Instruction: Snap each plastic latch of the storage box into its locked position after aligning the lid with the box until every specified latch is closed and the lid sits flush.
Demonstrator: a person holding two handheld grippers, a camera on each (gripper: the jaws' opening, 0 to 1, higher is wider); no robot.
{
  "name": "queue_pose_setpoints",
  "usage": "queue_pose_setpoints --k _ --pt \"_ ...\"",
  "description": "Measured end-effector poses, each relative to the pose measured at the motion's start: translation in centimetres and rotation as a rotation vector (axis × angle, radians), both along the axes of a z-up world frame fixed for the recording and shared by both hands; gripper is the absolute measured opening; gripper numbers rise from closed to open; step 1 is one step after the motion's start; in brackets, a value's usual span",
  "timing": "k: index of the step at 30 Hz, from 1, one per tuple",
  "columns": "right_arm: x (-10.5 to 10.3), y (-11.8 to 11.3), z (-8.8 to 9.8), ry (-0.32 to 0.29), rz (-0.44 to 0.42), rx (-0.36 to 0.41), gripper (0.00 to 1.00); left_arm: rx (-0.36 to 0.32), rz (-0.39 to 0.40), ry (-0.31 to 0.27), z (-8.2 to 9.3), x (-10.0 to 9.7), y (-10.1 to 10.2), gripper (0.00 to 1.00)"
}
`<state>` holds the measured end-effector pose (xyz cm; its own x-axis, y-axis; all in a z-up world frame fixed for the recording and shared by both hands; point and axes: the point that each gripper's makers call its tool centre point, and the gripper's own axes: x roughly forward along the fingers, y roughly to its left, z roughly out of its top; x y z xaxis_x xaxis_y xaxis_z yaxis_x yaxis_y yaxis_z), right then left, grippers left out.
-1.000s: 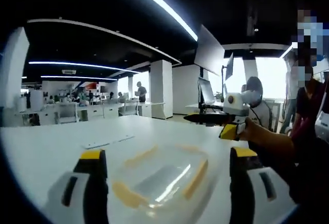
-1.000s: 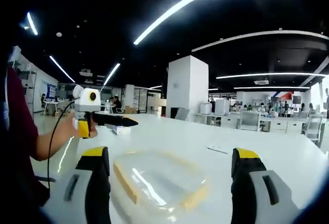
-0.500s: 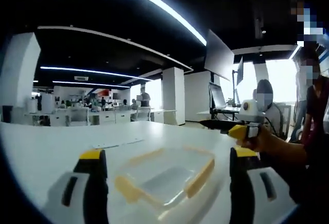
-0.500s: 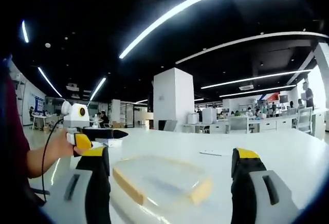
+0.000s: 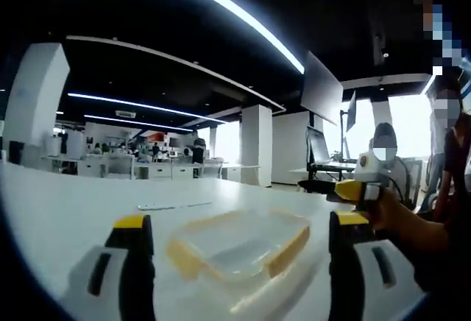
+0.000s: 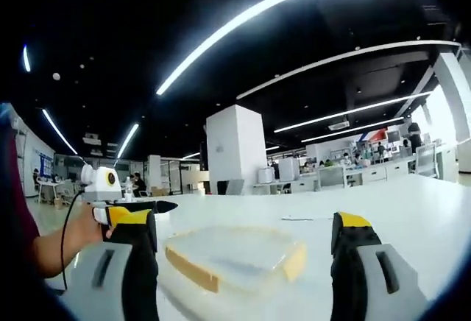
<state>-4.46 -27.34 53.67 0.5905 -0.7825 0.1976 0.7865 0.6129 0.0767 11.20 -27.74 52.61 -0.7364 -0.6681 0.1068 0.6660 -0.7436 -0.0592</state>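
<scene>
The clear plastic storage box with yellow latches [image 5: 239,244] [image 6: 235,256] lies on the white table [image 5: 66,210] [image 6: 412,203], at 12 o'clock from each set of jaws. Latch positions are blurred, apparently unlatched. Left gripper [image 5: 239,244]: spread wide, empty. Right gripper [image 6: 239,244]: likewise spread, empty. A pale flat strip [image 5: 175,205] lies beyond the box.
</scene>
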Motion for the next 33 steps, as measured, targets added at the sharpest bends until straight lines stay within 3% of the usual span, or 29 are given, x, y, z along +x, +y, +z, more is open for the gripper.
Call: queue_pose_setpoints --k 1,3,12,15,16,20,27,33 --pt "-0.3 0.1 -0.5 -0.055 -0.005 0.017 1.0 -0.001 0.002 -0.008 -0.2 0.0 0.0 1.0" --pt "-0.2 0.1 -0.8 -0.065 0.001 0.025 1.0 -0.003 0.015 -0.037 -0.6 0.1 -0.1 1.0" --pt "0.5 0.1 -1.1 -0.058 0.011 0.036 1.0 -0.002 0.012 -0.031 -0.9 0.2 0.0 1.0" --pt "1.2 -0.4 -2.0 -0.033 0.017 0.064 1.0 0.0 0.012 -0.03 -1.0 0.2 0.0 1.0" --pt "1.4 -0.5 -2.3 -0.025 0.02 0.074 1.0 0.027 0.003 -0.043 -2.2 0.1 -0.2 1.0" --pt "1.9 -0.8 -3.4 0.0 0.034 0.113 1.0 0.048 -0.004 -0.082 -3.2 -0.4 -0.4 1.0" --pt "3.1 -0.9 -4.1 0.029 0.062 0.159 1.0 0.028 -0.023 -0.104 -2.9 -1.5 -0.3 1.0" --pt "3.2 -1.0 -5.0 0.006 0.078 0.235 0.99 0.074 -0.037 -0.106 -3.7 -1.9 -0.7 1.0"
